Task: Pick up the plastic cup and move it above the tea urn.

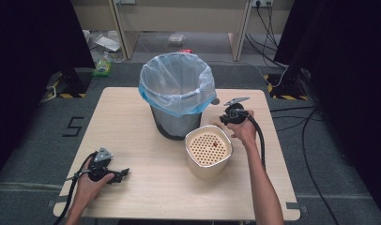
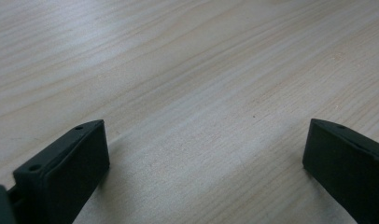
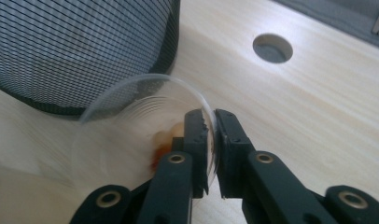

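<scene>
Pale wood grain covers the worktop [image 1: 146, 117], which stands on a grey floor with dark curtains at both sides.

The right hand-held gripper [image 3: 211, 135] has its jaws pressed together on the rim of a clear plastic cup [image 3: 131, 135]. The cup is tipped on its side, and something orange-brown sits inside it close to the jaws. Just beyond the cup rises the dark mesh wall of a bin [image 3: 80, 51]. In the high view this bin [image 1: 177, 89] wears a blue-edged bag liner and stands to the left of the right hand-held gripper [image 1: 232, 114]. A cream container with a perforated top [image 1: 208, 150] sits nearer the person, just below that hand.

The left hand-held gripper [image 1: 125, 172] rests low on the worktop, well apart from everything else. Its jaws stand wide apart with nothing between them, bare wood [image 2: 201, 93] showing in the gap.

My judgement: the cup is picked up and carried to the bin's side, but its contents are not yet emptied, so the tipping over the liner remains.

Count: two grippers, one cup, one bin, one perforated container.
</scene>
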Demonstrator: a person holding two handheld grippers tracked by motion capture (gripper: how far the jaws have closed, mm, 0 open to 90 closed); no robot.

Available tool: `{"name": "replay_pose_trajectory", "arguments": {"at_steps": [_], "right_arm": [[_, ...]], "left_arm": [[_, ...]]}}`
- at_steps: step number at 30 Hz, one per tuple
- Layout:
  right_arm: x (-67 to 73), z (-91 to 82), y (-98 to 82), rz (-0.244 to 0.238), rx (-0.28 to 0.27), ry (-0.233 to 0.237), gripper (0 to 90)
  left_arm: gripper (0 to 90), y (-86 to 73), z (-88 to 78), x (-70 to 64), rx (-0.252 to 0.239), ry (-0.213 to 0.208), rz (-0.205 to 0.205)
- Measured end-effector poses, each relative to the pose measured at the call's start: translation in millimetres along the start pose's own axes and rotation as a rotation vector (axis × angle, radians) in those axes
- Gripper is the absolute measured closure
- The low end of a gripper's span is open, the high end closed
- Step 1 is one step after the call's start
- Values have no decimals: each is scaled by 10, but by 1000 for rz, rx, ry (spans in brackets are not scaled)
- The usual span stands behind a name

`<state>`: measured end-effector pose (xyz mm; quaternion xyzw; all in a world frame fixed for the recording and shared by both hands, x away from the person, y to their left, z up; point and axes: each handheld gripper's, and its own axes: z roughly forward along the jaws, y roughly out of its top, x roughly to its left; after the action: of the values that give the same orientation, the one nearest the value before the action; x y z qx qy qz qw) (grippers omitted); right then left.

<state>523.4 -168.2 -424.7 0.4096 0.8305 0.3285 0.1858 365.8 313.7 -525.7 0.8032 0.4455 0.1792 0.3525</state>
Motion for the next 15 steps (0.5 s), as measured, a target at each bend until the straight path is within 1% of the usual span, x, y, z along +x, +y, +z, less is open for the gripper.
{"name": "replay_pose_trajectory", "arguments": {"at_steps": [1,2,3,6,8,12,15], "right_arm": [[3,-21,1,-8,-4,-10,866],[-1,-70,4,-30,-6,-31,866],[-1,-70,4,-30,-6,-31,866],[-12,-140,3,-34,-37,-36,867],[-17,-177,5,-42,-44,-45,867],[-35,-228,5,-41,-56,-54,867],[-54,-287,15,-40,-74,-78,867]], "left_arm": [[0,0,0,0,0,0,0],[0,0,0,0,0,0,0],[0,0,0,0,0,0,0],[0,0,0,0,0,0,0],[0,0,0,0,0,0,0],[0,0,0,0,0,0,0],[0,0,0,0,0,0,0]]}}
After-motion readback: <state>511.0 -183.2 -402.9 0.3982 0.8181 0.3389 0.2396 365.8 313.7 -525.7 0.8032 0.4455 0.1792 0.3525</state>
